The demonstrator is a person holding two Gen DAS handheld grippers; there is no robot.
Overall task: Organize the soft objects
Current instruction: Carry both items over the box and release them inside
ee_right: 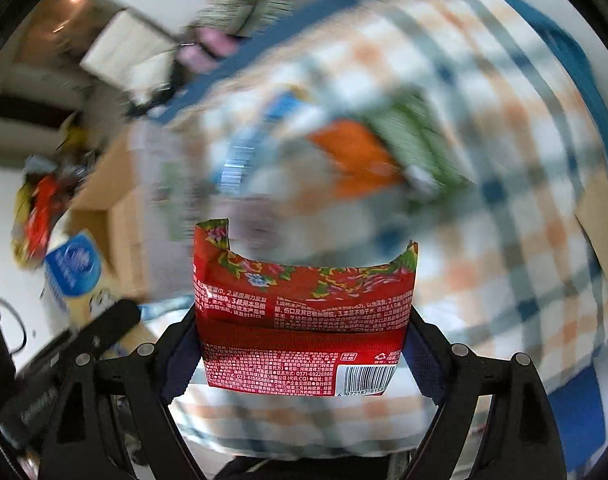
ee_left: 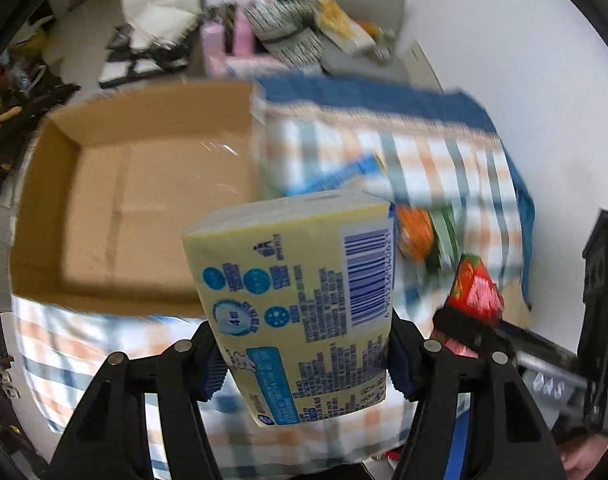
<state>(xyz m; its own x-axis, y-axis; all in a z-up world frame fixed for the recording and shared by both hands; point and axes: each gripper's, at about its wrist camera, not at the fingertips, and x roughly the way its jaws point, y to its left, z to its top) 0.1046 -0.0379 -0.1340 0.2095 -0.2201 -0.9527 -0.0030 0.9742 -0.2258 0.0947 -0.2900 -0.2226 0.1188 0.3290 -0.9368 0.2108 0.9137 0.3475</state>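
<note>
My left gripper [ee_left: 304, 364] is shut on a yellow tissue pack [ee_left: 291, 300] with blue print and a barcode, held above the checked cloth [ee_left: 424, 152]. An open cardboard box [ee_left: 135, 200] sits just left of it. My right gripper [ee_right: 304, 360] is shut on a red flowered wet-wipe packet [ee_right: 304, 312]; this packet also shows in the left wrist view [ee_left: 476, 288]. An orange and green packet [ee_left: 424, 236] and a blue-white packet [ee_left: 368, 172] lie on the cloth; they show blurred in the right wrist view [ee_right: 356, 156].
The table carries the blue-edged checked cloth [ee_right: 524, 200]. Behind it stand pink boxes [ee_left: 227, 40], striped packets [ee_left: 287, 28] and a grey container [ee_left: 368, 0]. Clutter lies on the floor at left [ee_left: 23, 92]. A black stand [ee_left: 600, 280] is at right.
</note>
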